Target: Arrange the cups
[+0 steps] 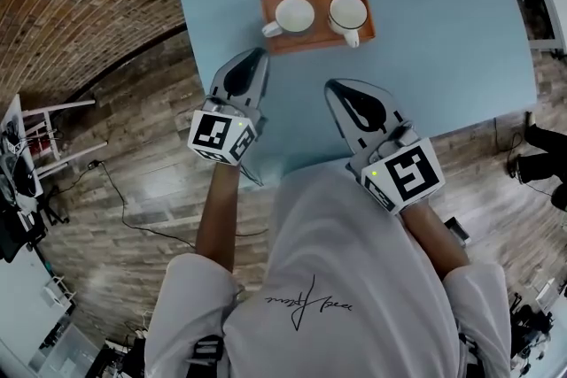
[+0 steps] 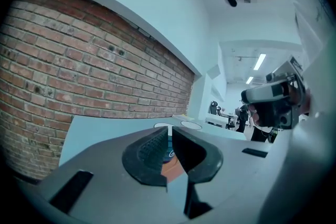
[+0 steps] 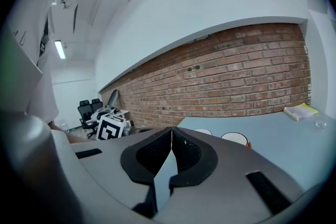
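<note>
Approach stage: no cup gripped yet

Cups [image 1: 294,15] sit on a tray [image 1: 316,42] on the worktop [image 1: 425,57]. The left tool [image 1: 255,59] and right tool [image 1: 337,89] are closed and empty, and likely need opening next.

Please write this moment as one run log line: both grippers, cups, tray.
left gripper: shut, empty | right gripper: shut, empty | left cup and right cup: upright, side by side on tray | tray: on table, beyond both grippers

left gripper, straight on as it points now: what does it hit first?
Probably the wooden tray at its near left corner, then the left cup standing on it. The left gripper is shut and empty; height is unclear.
</note>
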A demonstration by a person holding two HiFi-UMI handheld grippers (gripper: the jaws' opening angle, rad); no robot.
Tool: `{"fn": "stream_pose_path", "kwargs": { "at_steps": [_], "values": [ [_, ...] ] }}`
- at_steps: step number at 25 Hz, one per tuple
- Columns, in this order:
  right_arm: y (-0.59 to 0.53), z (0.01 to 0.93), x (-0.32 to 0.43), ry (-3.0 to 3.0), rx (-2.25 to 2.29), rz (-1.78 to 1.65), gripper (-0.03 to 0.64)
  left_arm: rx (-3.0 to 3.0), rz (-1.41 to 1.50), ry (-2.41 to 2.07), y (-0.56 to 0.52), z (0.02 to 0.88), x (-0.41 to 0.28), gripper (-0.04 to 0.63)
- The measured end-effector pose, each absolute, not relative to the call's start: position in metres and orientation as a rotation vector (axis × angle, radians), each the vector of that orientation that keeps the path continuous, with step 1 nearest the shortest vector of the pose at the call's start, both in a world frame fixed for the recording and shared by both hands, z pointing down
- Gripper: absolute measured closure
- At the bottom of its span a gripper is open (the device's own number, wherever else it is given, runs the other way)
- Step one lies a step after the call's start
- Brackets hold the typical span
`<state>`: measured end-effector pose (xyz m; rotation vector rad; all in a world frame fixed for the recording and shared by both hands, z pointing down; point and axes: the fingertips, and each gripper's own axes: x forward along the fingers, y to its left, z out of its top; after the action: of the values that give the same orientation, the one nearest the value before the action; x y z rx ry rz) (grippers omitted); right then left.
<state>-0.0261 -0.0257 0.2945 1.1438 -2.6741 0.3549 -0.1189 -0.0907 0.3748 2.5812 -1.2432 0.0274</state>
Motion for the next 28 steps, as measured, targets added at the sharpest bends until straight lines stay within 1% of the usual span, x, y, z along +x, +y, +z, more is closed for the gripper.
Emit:
{"fn": "stream_pose_path", "kwargs": {
  "at_steps": [8,9,10,11,16,22,28],
  "values": [
    [-0.036,0.302,-0.042,-2.691,1.099,0.448,0.595,2.649,0.112,-1.205,-0.108,0.389,-0.122,0.583],
    [-0.039,0.303,-0.044,-2.690,1.096,0.449,0.595,2.655,0.119,-1.196,-0.110,0.390,-0.122,0.571],
    [-0.041,0.303,-0.045,-2.687,1.094,0.442,0.595,2.657,0.123,-1.187,-0.112,0.391,-0.123,0.524],
    [-0.042,0.303,-0.047,-2.685,1.091,0.432,0.595,2.658,0.127,-1.179,-0.115,0.393,-0.124,0.499],
    [-0.045,0.311,-0.054,-2.669,1.075,0.427,0.595,2.662,0.169,-1.159,-0.126,0.404,-0.123,0.489],
    [-0.045,0.320,-0.057,-2.656,1.068,0.464,0.595,2.705,0.224,-1.048,-0.135,0.425,-0.117,0.449],
    [-0.047,0.326,-0.057,-2.644,1.049,0.466,0.595,2.755,0.243,-0.932,-0.136,0.436,-0.108,0.445]
  ]
}}
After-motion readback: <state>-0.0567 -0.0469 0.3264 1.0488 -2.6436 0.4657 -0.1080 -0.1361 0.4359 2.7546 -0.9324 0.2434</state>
